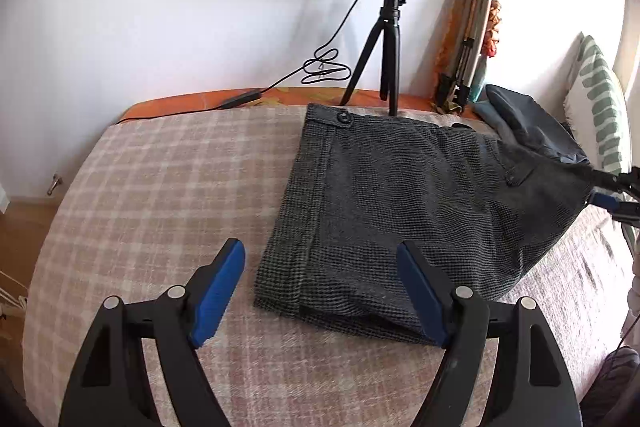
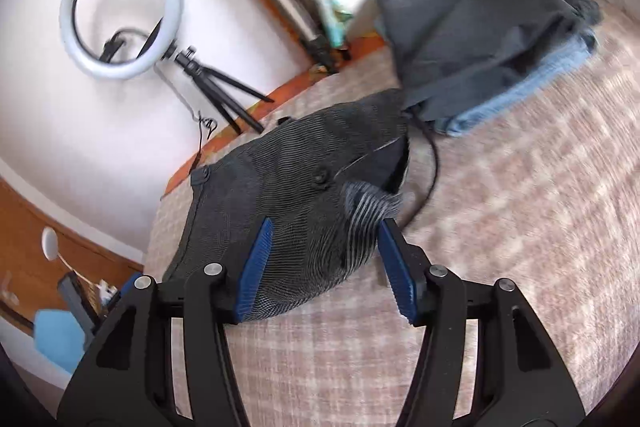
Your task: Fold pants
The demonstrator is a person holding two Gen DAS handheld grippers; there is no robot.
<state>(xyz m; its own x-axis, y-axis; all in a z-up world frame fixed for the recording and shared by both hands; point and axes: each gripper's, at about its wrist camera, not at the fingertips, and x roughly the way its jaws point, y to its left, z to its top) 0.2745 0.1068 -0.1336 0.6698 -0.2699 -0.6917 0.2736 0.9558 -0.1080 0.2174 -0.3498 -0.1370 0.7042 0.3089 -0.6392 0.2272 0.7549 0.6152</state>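
Dark grey checked pants (image 1: 400,203) lie folded on the plaid bedspread (image 1: 160,195), waistband button toward the wall. My left gripper (image 1: 324,291) is open just above the near left corner of the pants, its right blue pad (image 1: 424,291) over the cloth, holding nothing. In the right wrist view the pants (image 2: 288,187) lie between and beyond the open fingers of my right gripper (image 2: 324,267); the cloth looks bunched there, and I cannot tell whether a pad touches it. The right gripper also shows in the left wrist view (image 1: 616,191) at the pants' right edge.
A ring light on a black tripod (image 1: 384,59) stands at the bed's far edge with its cable (image 1: 320,67). A stack of folded dark and blue clothes (image 2: 480,39) lies at the far right. A folded tripod (image 1: 468,43) leans on the wall. A striped pillow (image 1: 600,107) is at right.
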